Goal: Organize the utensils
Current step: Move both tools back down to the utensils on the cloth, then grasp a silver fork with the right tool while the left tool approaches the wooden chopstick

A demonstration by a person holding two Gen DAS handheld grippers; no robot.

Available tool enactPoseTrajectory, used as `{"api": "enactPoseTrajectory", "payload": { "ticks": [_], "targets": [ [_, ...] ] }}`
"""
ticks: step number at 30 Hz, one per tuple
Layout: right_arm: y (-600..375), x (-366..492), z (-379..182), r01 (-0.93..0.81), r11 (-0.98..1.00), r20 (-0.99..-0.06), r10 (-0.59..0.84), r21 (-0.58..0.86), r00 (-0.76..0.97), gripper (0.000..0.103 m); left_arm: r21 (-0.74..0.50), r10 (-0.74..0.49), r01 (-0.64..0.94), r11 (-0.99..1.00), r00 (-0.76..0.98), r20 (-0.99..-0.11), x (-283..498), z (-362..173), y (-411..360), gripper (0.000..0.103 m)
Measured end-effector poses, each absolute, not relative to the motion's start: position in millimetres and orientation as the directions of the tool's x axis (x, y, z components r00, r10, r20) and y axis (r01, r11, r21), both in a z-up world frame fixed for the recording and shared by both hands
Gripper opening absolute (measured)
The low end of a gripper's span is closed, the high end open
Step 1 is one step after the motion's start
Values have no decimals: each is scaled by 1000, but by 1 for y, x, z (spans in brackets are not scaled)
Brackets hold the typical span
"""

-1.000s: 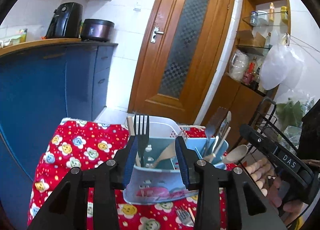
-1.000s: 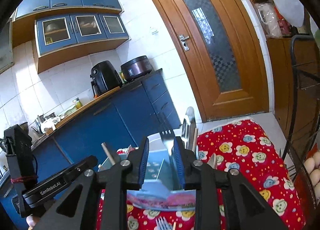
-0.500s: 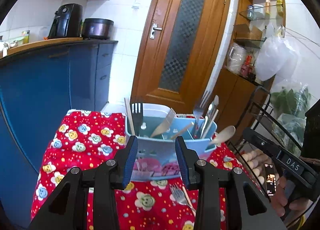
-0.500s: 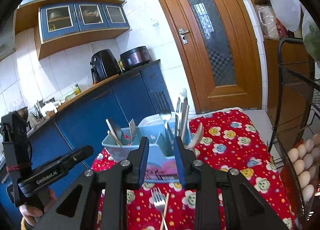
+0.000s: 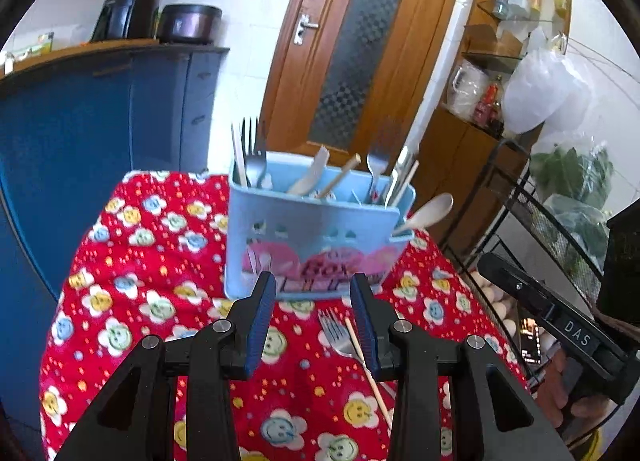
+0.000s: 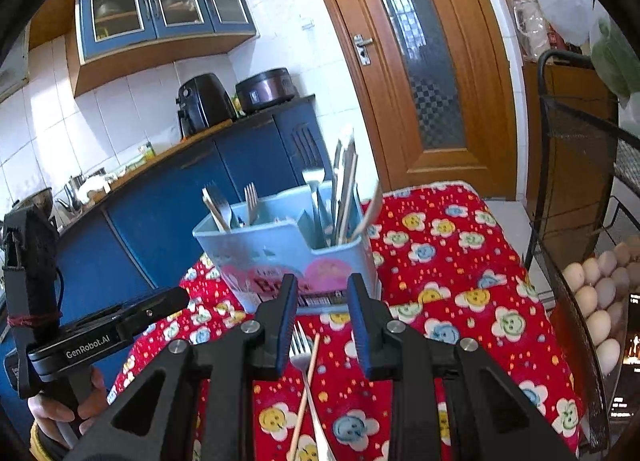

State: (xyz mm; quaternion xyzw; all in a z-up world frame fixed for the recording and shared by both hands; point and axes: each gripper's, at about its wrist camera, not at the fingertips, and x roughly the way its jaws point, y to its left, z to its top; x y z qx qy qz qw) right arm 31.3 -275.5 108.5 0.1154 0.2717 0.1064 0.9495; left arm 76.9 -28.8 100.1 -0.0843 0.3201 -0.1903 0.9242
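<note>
A light blue plastic utensil caddy (image 5: 316,237) with a pink label stands on the red flowered cloth (image 5: 132,301); it also shows in the right wrist view (image 6: 280,257). It holds forks, wooden spoons and chopsticks upright. A metal fork (image 5: 338,335) and one wooden chopstick (image 5: 366,369) lie loose on the cloth in front of the caddy; the fork (image 6: 300,349) and chopstick (image 6: 306,389) also show in the right wrist view. My left gripper (image 5: 314,321) is open and empty just short of the caddy. My right gripper (image 6: 322,321) is open and empty above the loose fork.
Blue kitchen cabinets (image 5: 80,133) stand to the left. A wooden door (image 5: 360,41) is behind the table. A black wire rack (image 6: 580,189) with a tray of eggs (image 6: 596,301) stands close on the right.
Both grippers have drawn back from the caddy, which now stands farther off on the cloth. The loose fork and chopstick have come into view in front of it.
</note>
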Motion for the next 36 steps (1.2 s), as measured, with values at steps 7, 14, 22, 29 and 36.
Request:
{"api": "enactPoseTrajectory", "payload": {
  "ticks": [7,14,22,29,36],
  "targets": [
    [-268,29,86,-143,954,-549,270,264,791,28,-284,-390,269,920,700,-598,73,81,-26,40],
    [-257,29,62,-152,958,-621,274,242,734,29,-281,-364,236,930,687,-629,71,65,-18,40],
    [-244,24,38,-183,965,-697,263,188,667,29,-299,-353,200,933,672,-651,70,50,-5,40],
    [-239,26,14,-189,969,-771,244,162,588,29,-307,-346,181,934,670,-657,68,44,2,40],
    [-234,31,11,-205,969,-787,234,139,571,31,-313,-343,169,935,663,-666,67,37,6,40]
  ]
}}
